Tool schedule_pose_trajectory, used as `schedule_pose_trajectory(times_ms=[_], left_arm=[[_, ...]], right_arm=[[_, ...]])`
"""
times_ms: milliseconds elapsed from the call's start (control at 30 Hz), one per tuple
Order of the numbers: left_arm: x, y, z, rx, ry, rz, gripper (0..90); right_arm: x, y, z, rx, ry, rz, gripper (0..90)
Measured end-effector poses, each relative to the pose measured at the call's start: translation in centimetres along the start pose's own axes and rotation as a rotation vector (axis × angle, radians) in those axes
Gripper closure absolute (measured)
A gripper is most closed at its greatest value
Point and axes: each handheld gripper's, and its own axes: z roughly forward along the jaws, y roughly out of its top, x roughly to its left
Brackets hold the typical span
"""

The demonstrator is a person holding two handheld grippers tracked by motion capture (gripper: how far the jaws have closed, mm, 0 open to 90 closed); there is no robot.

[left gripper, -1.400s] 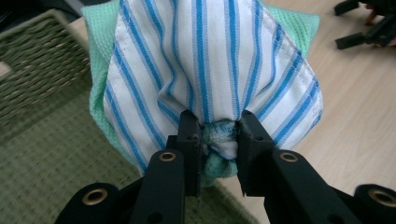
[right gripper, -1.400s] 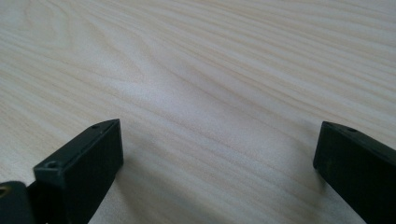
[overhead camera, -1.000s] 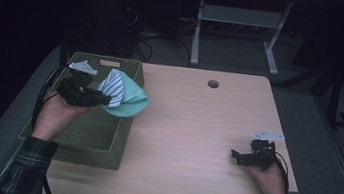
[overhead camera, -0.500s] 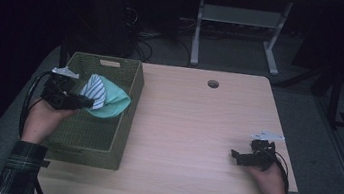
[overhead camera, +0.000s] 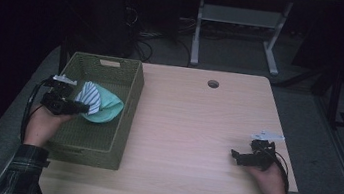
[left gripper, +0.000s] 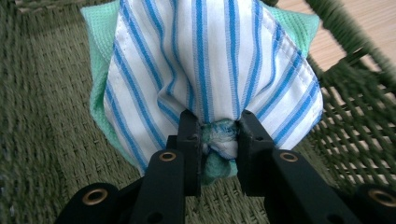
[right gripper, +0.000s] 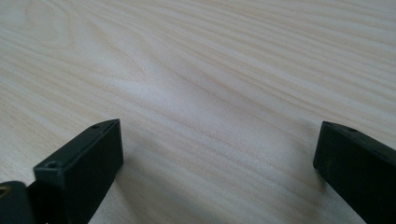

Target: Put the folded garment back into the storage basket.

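A bundle of cloth (overhead camera: 101, 105), white with blue stripes over mint green (left gripper: 210, 70), hangs inside the green woven basket (overhead camera: 131, 84) at the table's left. My left gripper (overhead camera: 82, 109) is shut on a bunched fold of it, its black jaws pinching the cloth (left gripper: 219, 140) just above the basket floor (left gripper: 42, 116). Over the bare wood at the right stands my right gripper (overhead camera: 233, 156), open and low, with nothing between its jaws (right gripper: 219, 149).
The basket wall (left gripper: 355, 93) rises close on the right of the cloth in the left gripper view. The light wooden table (overhead camera: 191, 130) has a round cable hole (overhead camera: 213, 84) at the back. Dark floor and a white desk frame (overhead camera: 235, 19) lie beyond.
My left hand has carried the cloth leftward and down, from over the basket's right rim into the basket. The right hand has stayed put.
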Motion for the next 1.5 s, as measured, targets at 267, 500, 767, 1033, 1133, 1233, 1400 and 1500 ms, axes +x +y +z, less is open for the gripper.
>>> schedule_pose_trajectory(times_ms=[267,500,767,1033,1133,1233,1400,1500], left_arm=[[0.4,-0.6,2.0,0.03,0.014,-0.019,73.4],[0.6,-0.9,3.5,0.058,0.024,-0.024,73.4],[0.6,-1.3,4.7,0.085,0.023,-0.026,73.0],[0.5,-1.5,5.7,0.154,0.015,-0.03,71.1],[0.4,-1.6,6.0,0.173,0.003,-0.015,64.1],[0.2,-1.6,6.3,0.2,0.003,0.005,54.7],[0.3,-1.5,6.1,0.173,0.012,-0.004,42.5],[0.4,-1.5,5.9,0.154,0.021,-0.008,33.6]], right_arm=[[0.0,0.0,0.0,0.0,-0.001,0.0,1.1],[0.0,0.0,0.0,0.0,0.0,0.001,1.1],[0.0,0.0,0.0,0.0,-0.001,0.0,1.1],[0.0,0.0,0.0,-0.001,0.0,-0.003,1.1],[0.0,0.0,0.0,0.0,0.0,-0.003,1.1],[0.0,0.0,0.0,0.0,0.001,-0.004,1.1],[0.0,0.0,0.0,-0.001,0.0,-0.003,1.1],[0.0,0.0,0.0,0.0,0.0,-0.004,1.1]])
